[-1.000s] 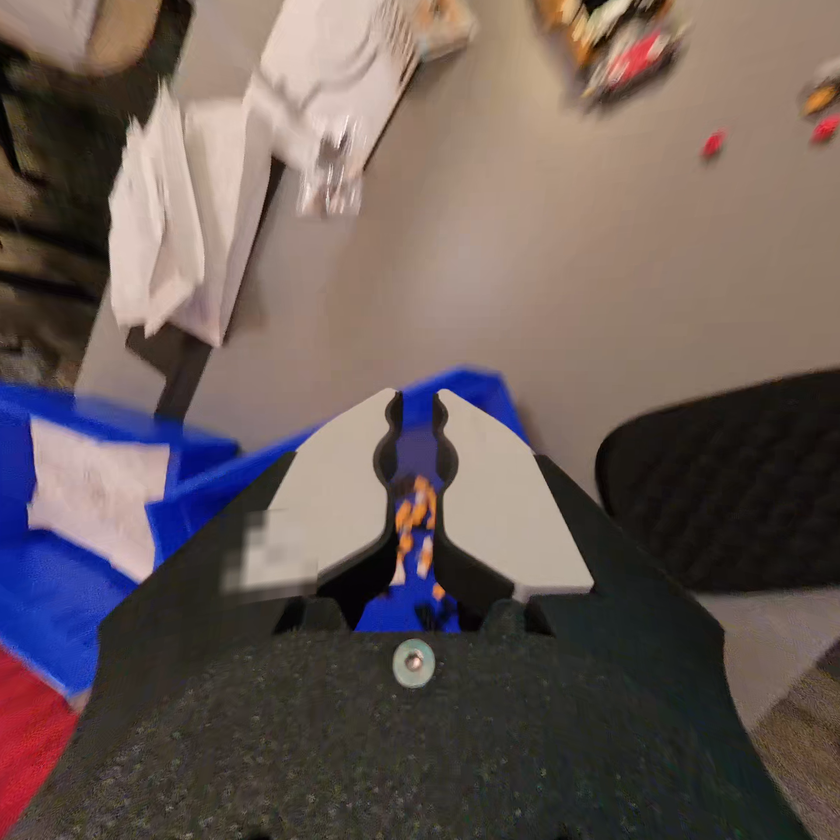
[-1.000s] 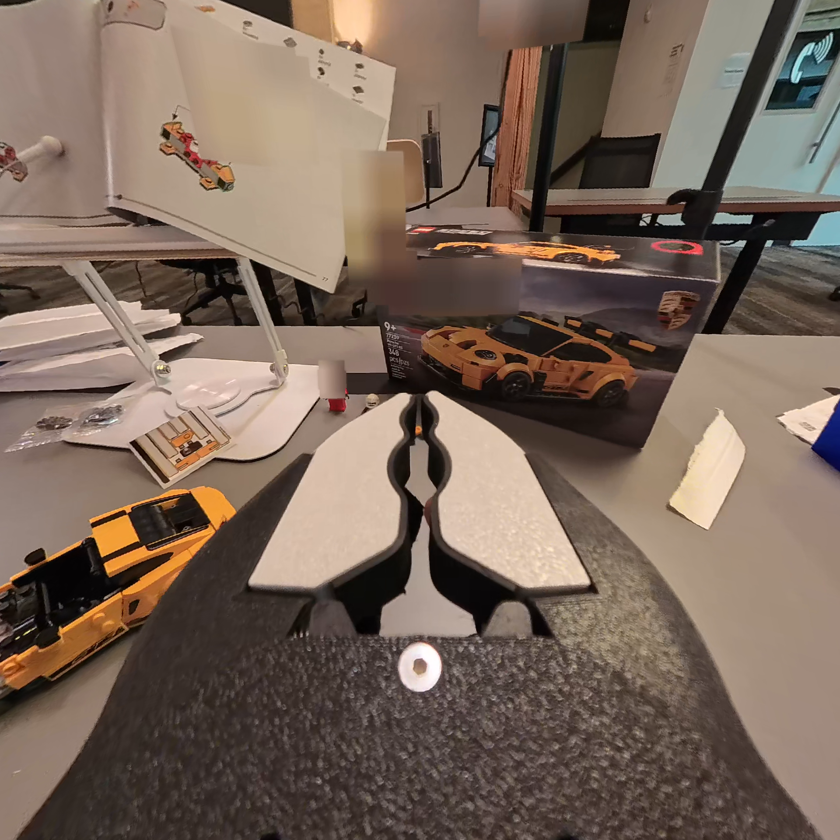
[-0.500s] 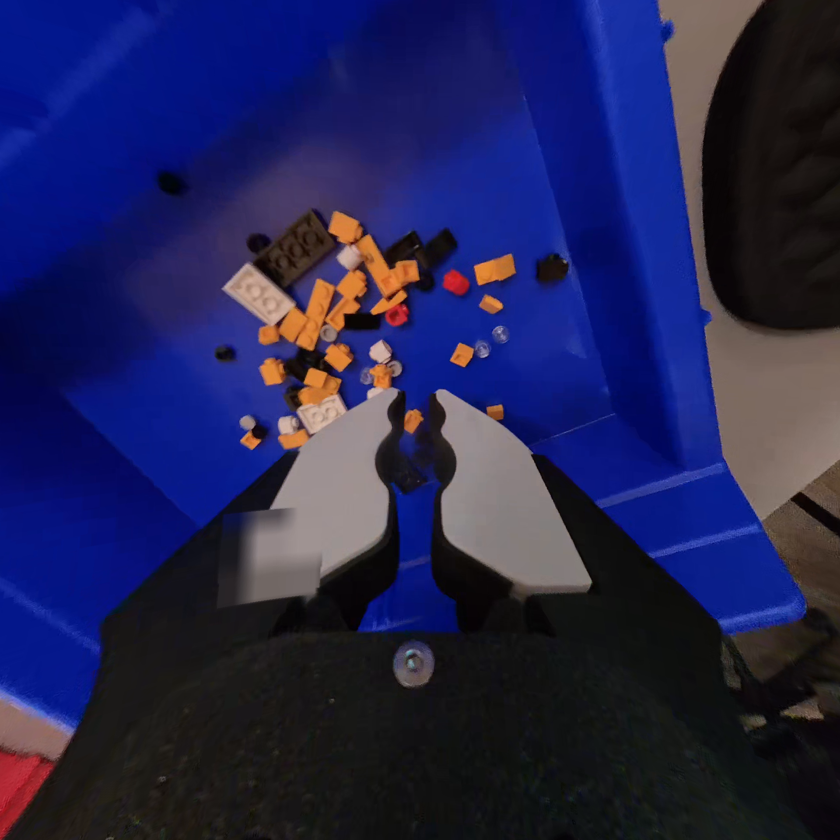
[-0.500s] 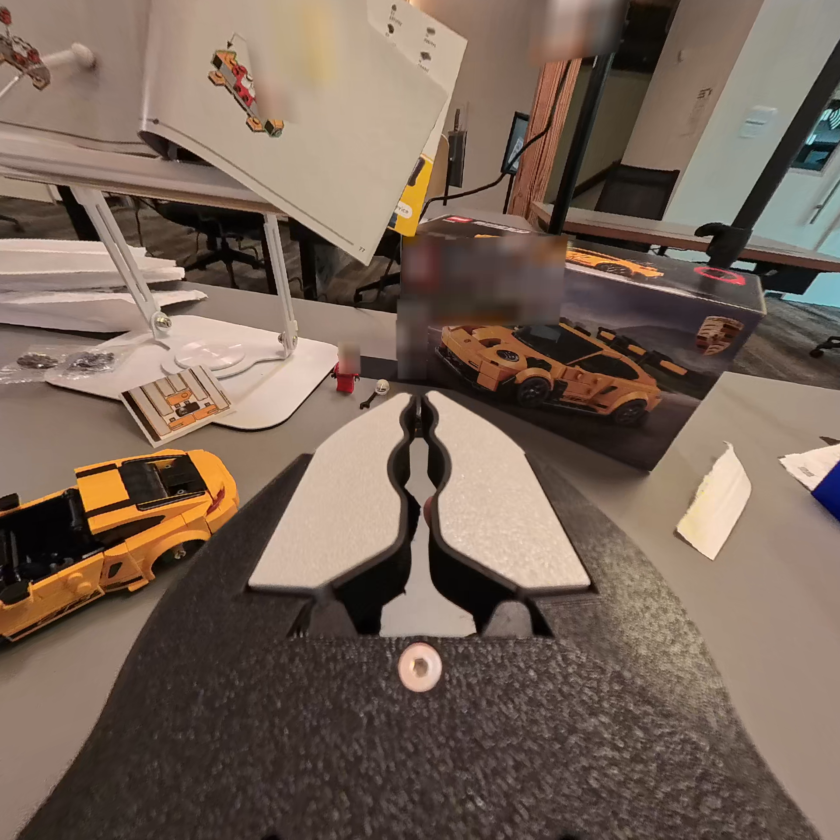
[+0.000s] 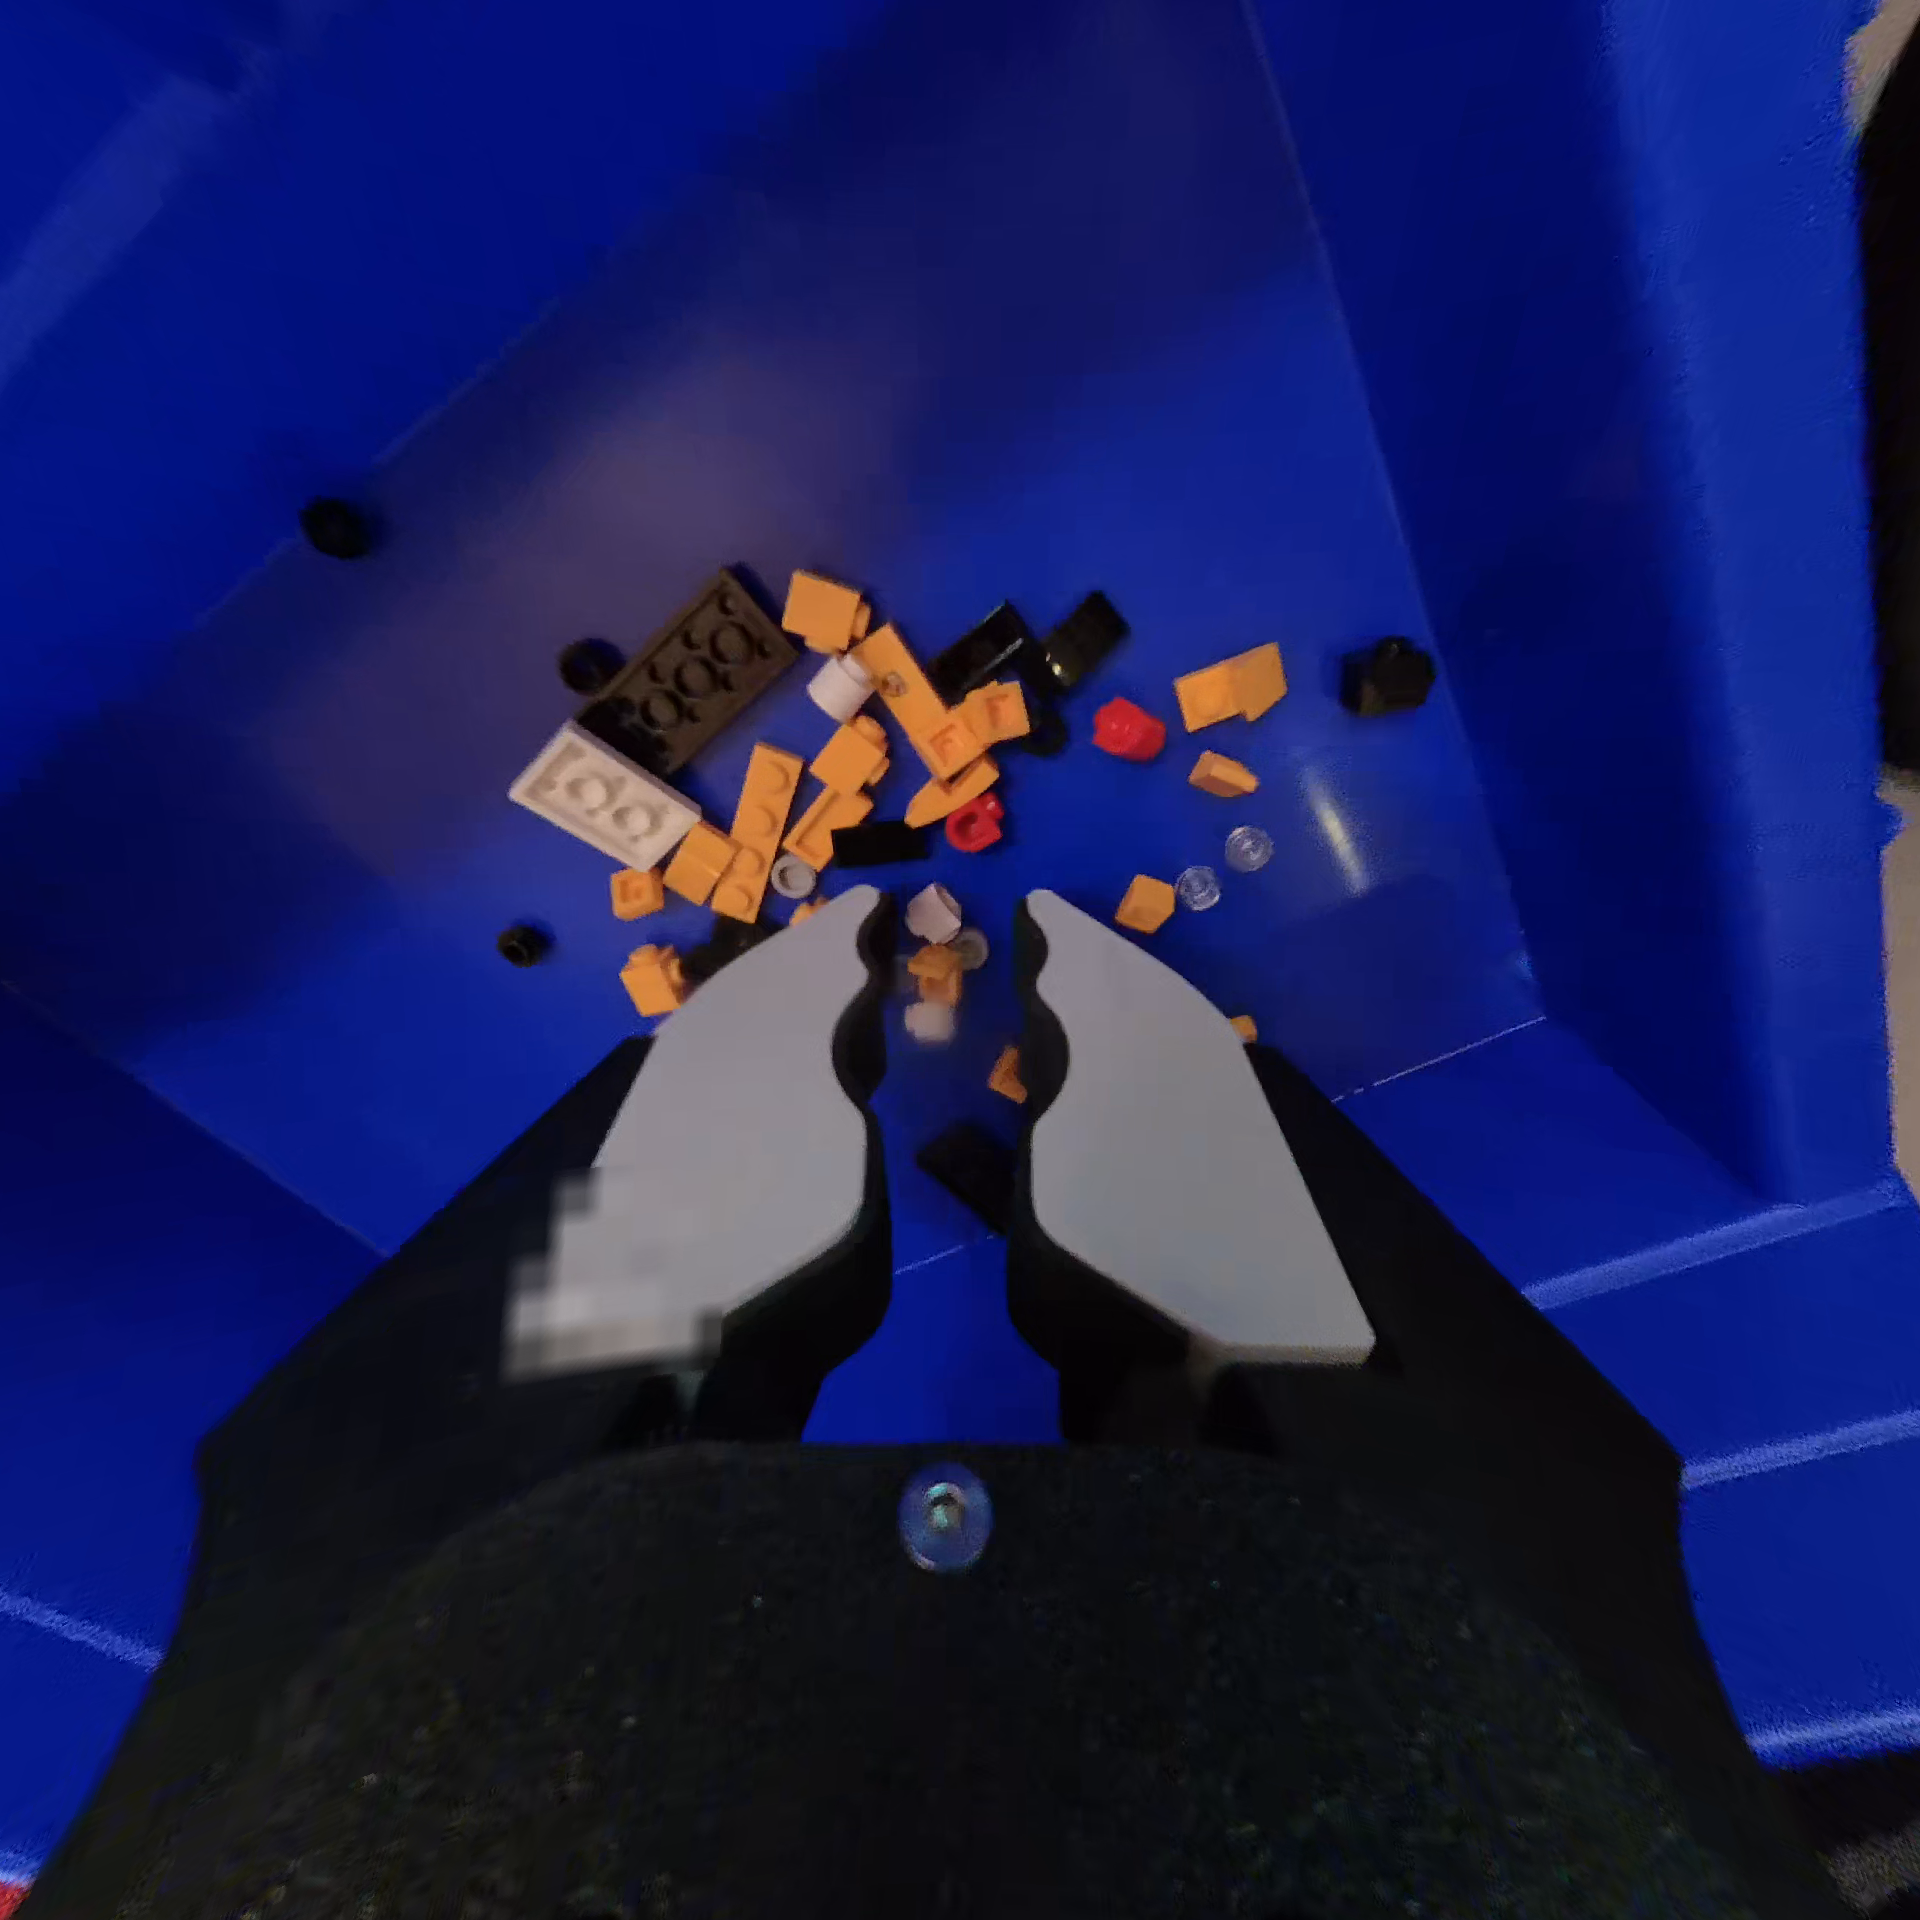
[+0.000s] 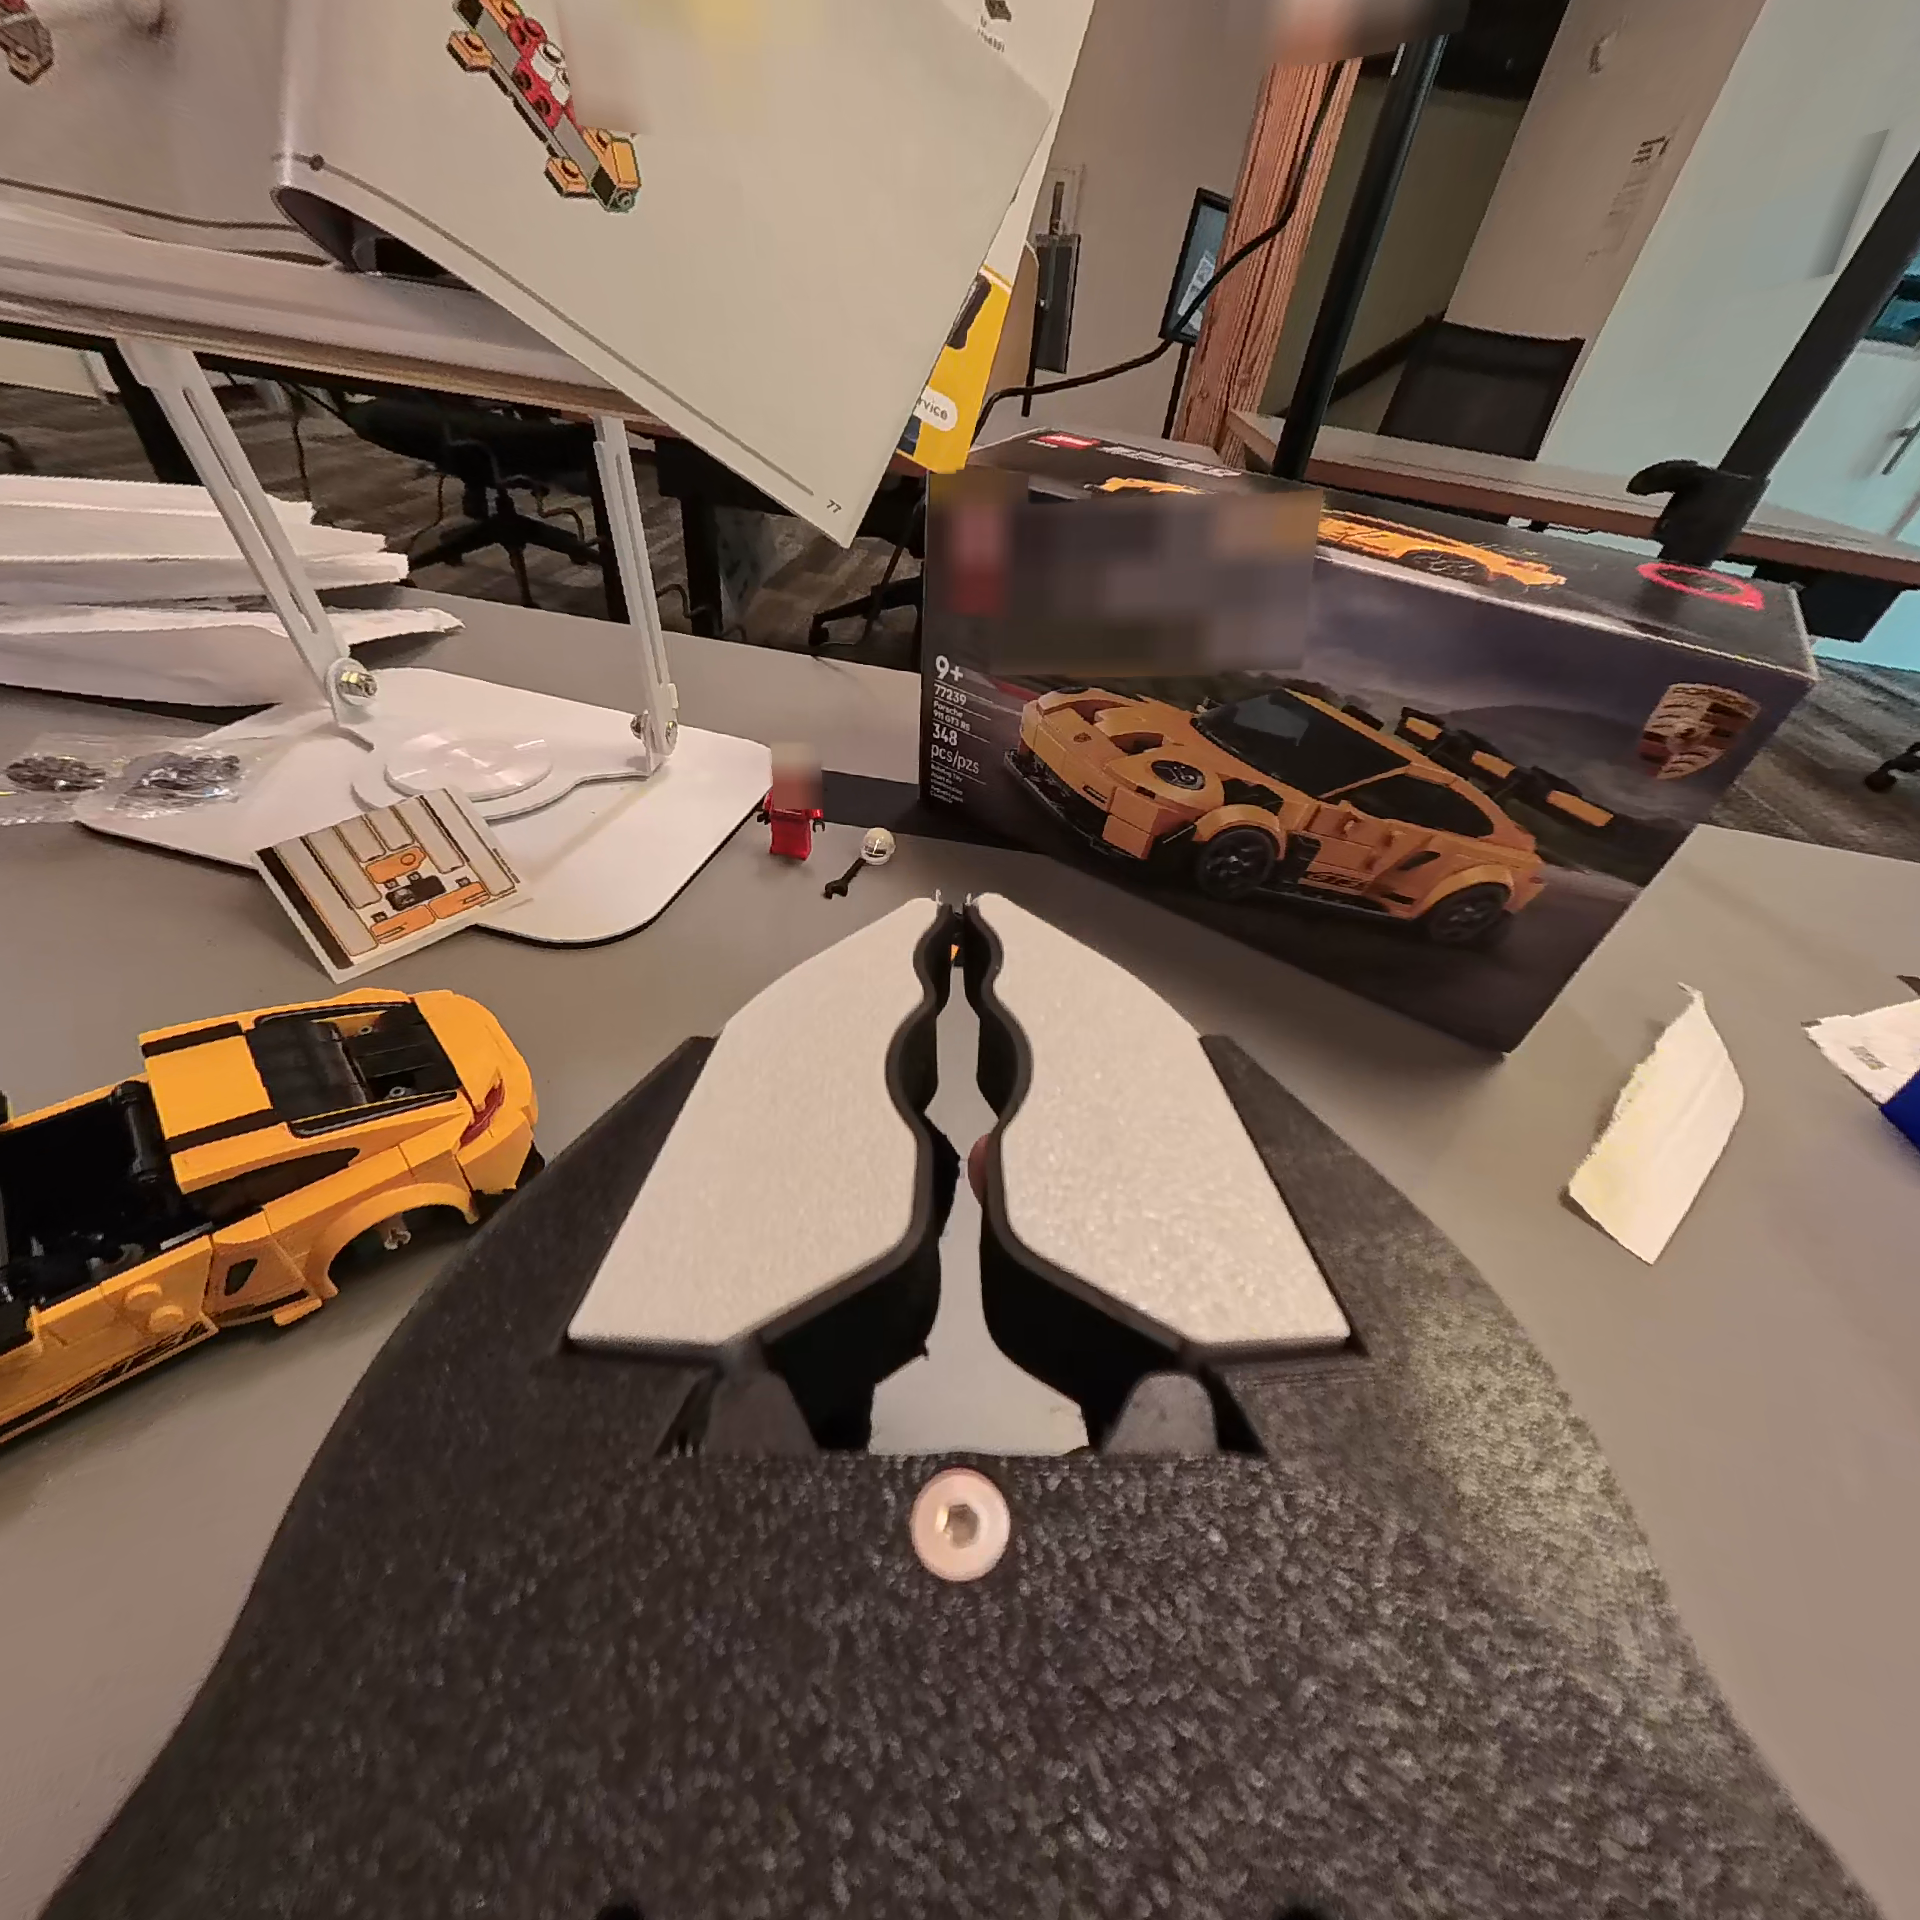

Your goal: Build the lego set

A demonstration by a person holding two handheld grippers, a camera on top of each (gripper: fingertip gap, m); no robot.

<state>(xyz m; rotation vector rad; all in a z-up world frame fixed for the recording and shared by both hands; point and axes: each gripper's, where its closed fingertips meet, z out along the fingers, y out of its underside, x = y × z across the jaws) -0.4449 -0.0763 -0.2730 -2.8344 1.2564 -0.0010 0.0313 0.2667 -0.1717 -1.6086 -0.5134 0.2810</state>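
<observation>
My left gripper [image 5: 948, 914] is open and hangs inside a blue bin [image 5: 1143, 312], just above a scatter of loose bricks. The bricks include a black plate [image 5: 691, 670], a white plate [image 5: 603, 800], several orange pieces [image 5: 769, 800], red pieces [image 5: 1127, 727] and clear round studs [image 5: 1247, 847]. A small white piece [image 5: 932, 912] lies between the fingertips. My right gripper [image 6: 951, 909] is shut above the grey table [image 6: 1558, 1507]. A partly built orange car [image 6: 239, 1164] sits to its left.
The set's box [image 6: 1351, 790] stands ahead on the right. An instruction booklet [image 6: 675, 208] rests on a white stand [image 6: 499, 769], with a sticker sheet [image 6: 390, 878], a red minifigure [image 6: 792, 821], and a small wrench and helmet [image 6: 878, 844] nearby. A paper scrap [image 6: 1662, 1132] lies on the right. About 60 centimetres separates my left fingertips from my right. To reach the white plate [image 5: 603, 800] in a straight line is about 5 centimetres for my left fingers, about 60 centimetres for my right.
My left gripper swung from the table view down into the blue bin, closer to the bricks, and its fingers opened. My right gripper stayed shut and shifted slightly towards the stand and box.
</observation>
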